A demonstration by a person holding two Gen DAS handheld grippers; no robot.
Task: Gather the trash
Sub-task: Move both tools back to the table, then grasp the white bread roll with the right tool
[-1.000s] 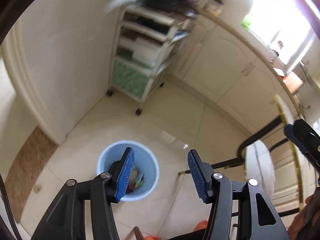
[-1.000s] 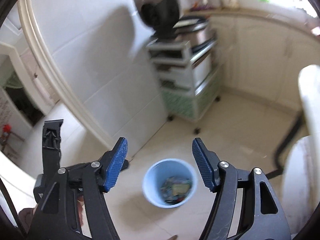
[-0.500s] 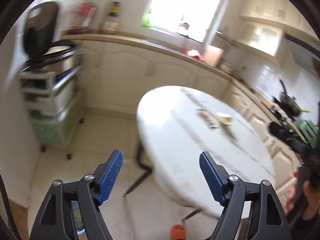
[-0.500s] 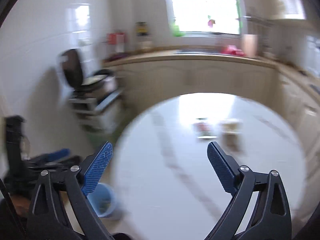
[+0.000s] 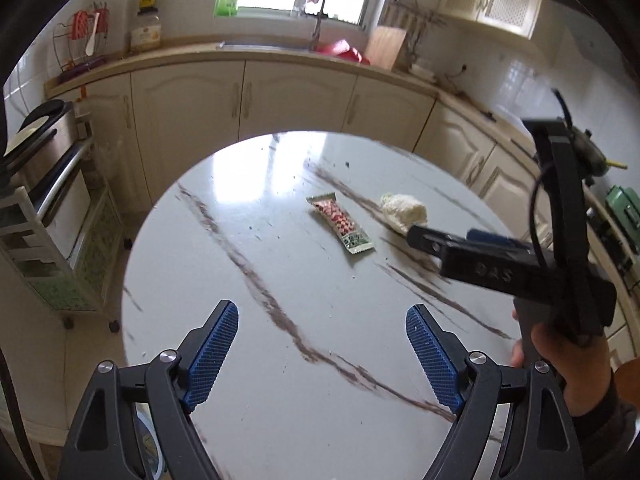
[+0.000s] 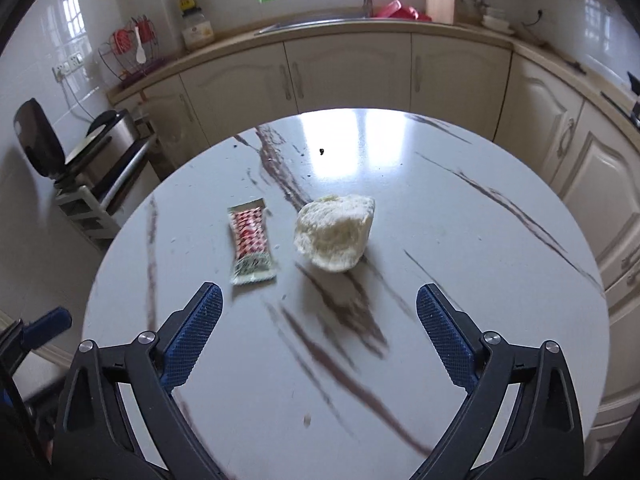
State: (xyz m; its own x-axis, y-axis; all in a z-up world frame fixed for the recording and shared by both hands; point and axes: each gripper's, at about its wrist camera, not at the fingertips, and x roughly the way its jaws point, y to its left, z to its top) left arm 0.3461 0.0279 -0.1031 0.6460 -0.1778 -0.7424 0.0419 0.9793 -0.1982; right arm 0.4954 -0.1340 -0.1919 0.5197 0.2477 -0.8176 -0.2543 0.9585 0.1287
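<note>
Both grippers hovered above a round marble-patterned table point(image 6: 460, 240). The left gripper point(image 5: 322, 356) was held over the near part of the tabletop, its blue-padded fingers point(image 5: 214, 354) spread wide and gripping nothing. The right gripper point(image 6: 318, 334) was likewise spread and empty, aimed at the two pieces of trash. In the left wrist view its black body extended over the table from the right, carried by the person's right hand point(image 5: 568, 360); raised letters on the body appeared to read "DAS".

A red-and-white checked snack wrapper point(image 6: 251, 246) with a green printed end lay flat near the table's centre; its print was too small to read. Just beside it, apart, sat a crumpled whitish paper wad point(image 6: 334, 236). A blue trash bin point(image 5: 150, 450) showed partly below the table edge in the left wrist view.
</note>
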